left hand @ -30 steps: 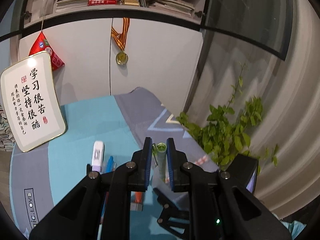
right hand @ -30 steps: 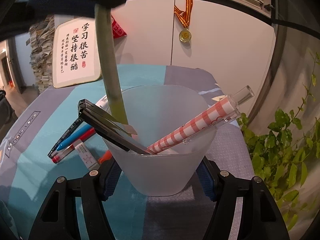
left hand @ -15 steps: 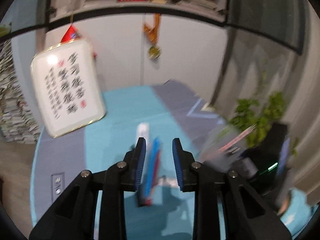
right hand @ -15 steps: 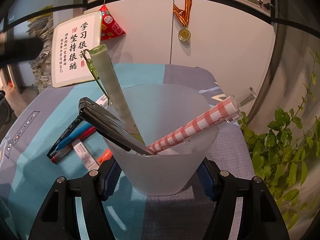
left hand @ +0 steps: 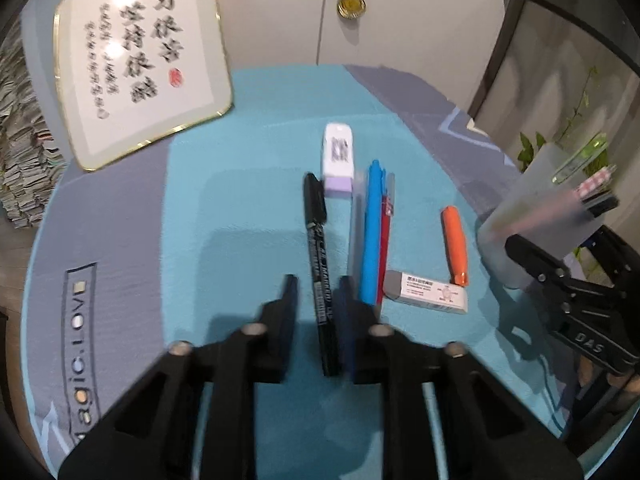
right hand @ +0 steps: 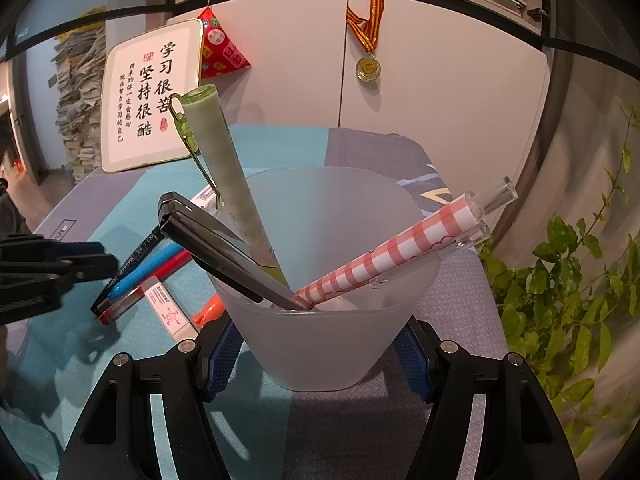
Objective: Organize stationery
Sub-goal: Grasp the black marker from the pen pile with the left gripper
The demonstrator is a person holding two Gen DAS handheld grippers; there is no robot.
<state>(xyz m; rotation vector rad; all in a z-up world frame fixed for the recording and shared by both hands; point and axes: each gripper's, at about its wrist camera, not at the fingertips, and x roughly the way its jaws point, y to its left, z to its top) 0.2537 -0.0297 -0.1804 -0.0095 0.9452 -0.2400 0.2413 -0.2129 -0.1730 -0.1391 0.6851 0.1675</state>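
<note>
My left gripper (left hand: 318, 284) hovers low over the teal mat (left hand: 240, 208) with its jaws closing. A black marker (left hand: 316, 240) lies between them, and the pads stand apart from it. Beside the marker lie a blue pen (left hand: 372, 232), a red pen (left hand: 385, 236), an orange highlighter (left hand: 454, 240), a white eraser (left hand: 428, 292) and a white-and-purple eraser (left hand: 338, 156). My right gripper (right hand: 318, 350) is shut on a frosted cup (right hand: 328, 344). The cup holds a green pen (right hand: 224, 172), a red-checked pen (right hand: 400, 248) and a black flat tool (right hand: 216, 248).
A framed calligraphy board (left hand: 140, 56) leans at the back left of the table. White cabinet doors with a hanging medal (left hand: 351, 4) stand behind. A leafy plant (right hand: 568, 272) grows to the right of the cup. Stacks of paper (right hand: 80, 100) rise at far left.
My left gripper let go of the green pen, which now stands in the cup. It swung left and down to the pens on the mat. The right gripper and cup stayed still.
</note>
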